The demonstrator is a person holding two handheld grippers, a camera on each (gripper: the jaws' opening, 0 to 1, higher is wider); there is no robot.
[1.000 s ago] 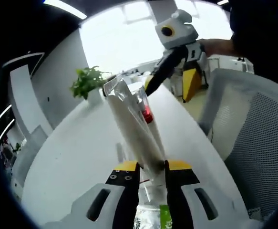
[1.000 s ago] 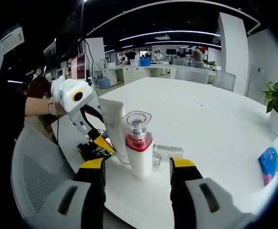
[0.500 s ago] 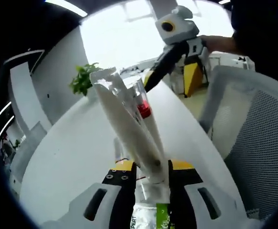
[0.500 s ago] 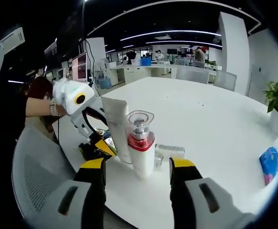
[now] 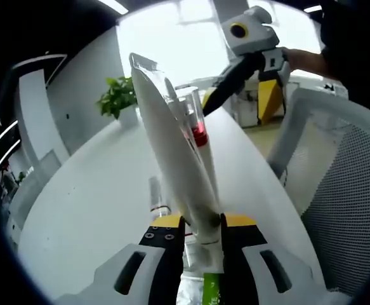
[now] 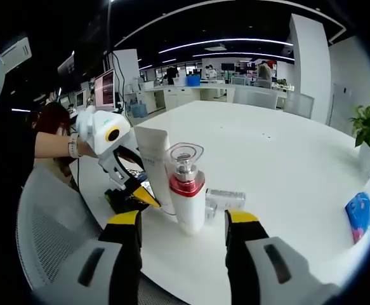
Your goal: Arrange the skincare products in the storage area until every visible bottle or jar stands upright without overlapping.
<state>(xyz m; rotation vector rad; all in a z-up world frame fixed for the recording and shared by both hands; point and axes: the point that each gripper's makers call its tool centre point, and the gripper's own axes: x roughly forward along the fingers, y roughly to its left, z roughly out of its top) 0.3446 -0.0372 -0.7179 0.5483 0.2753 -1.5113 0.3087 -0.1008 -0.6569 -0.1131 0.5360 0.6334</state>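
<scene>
Tilting more upright, white tube (image 5: 172, 152) in left gripper (image 5: 199, 223), pump bottle (image 6: 188, 194) unmoved

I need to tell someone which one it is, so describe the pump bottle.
On the white table, near the edge by the mesh chair, stands the pump bottle. Unlike the plain white tube beside it, it has a red collar and a clear cap.

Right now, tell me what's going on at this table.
A person is tidying skincare products on the white table with two hand-held grippers. The left hand-held gripper is shut on the white tube, holding it nearly upright next to the pump bottle with the red collar, which stands upright. The right hand-held gripper is open and empty, just in front of that bottle. A small clear bottle lies on its side behind it.
</scene>
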